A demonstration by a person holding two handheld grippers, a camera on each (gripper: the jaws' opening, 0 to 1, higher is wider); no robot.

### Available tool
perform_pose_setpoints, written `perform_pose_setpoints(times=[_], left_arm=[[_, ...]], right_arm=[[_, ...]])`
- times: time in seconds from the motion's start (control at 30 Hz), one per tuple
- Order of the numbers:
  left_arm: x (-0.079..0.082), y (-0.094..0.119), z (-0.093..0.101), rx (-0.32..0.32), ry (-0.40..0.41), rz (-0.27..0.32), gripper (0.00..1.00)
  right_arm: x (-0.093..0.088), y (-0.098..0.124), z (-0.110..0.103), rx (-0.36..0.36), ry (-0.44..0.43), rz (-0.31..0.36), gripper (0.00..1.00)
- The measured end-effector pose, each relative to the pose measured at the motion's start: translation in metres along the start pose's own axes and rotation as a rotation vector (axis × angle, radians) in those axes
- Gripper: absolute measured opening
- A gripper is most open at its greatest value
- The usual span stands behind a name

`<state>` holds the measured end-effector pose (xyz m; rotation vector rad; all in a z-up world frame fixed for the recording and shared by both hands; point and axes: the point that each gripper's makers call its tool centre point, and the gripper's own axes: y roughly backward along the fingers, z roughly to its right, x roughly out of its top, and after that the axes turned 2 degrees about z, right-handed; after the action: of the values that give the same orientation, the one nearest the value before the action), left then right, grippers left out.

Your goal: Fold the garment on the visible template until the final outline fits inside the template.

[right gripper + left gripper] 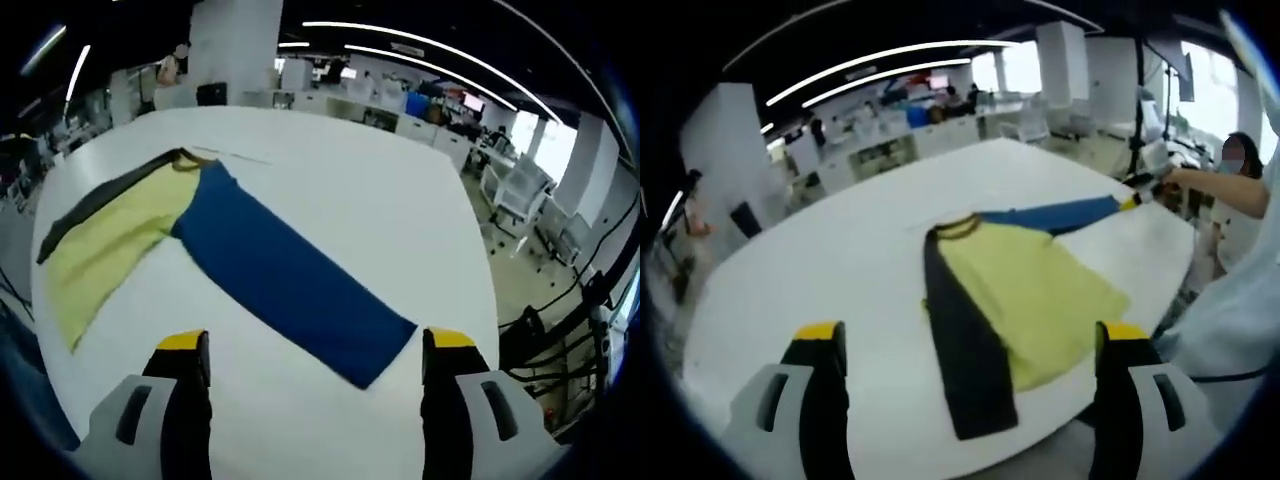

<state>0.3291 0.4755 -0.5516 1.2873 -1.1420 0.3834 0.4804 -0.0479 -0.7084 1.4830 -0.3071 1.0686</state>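
Left gripper (970,345): jaws spread wide, nothing between them, held above the near edge of the white table (840,260). Beyond the jaws, the shirt (1025,300) lying flat on the table, yellow body in the middle, dark sleeve (965,350) folded down along one side and reaching close to the table edge. Blue sleeve (1060,213) stretched out to the far right, its cuff at the yellow tips of the right gripper (1137,199); too small there to tell whether that cuff is pinched. Person (1240,190) behind it, partly cut off by the rim.

Right gripper (312,350): jaws likewise apart, gripping nothing, the cuff end of the blue sleeve (280,280) lying flat on the table (400,200) just ahead of them. Here the sleeve large and plain, the yellow body (110,240) squeezed toward the left edge, dark sleeve (100,200) a thin strip. No template outline made out under the shirt in either view. Office desks and chairs (520,195) blurred beyond.
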Motion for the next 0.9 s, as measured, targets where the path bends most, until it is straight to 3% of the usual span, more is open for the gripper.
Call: perform_pose_setpoints(times=[0.27, 0.43, 0.9], left_arm=[[-0.004, 0.006, 0.0, -0.023, -0.011, 0.005, 1.0], [-0.005, 0.008, -0.003, -0.042, -0.023, 0.013, 1.0], [-0.014, 0.02, -0.011, -0.068, -0.046, 0.024, 1.0]], right_arm=[[0.007, 0.013, -0.022, 0.027, 0.002, 0.025, 0.99], [0.011, 0.021, -0.036, 0.029, -0.022, 0.036, 1.0], [0.029, 0.042, -0.08, 0.038, 0.029, 0.075, 1.0]])
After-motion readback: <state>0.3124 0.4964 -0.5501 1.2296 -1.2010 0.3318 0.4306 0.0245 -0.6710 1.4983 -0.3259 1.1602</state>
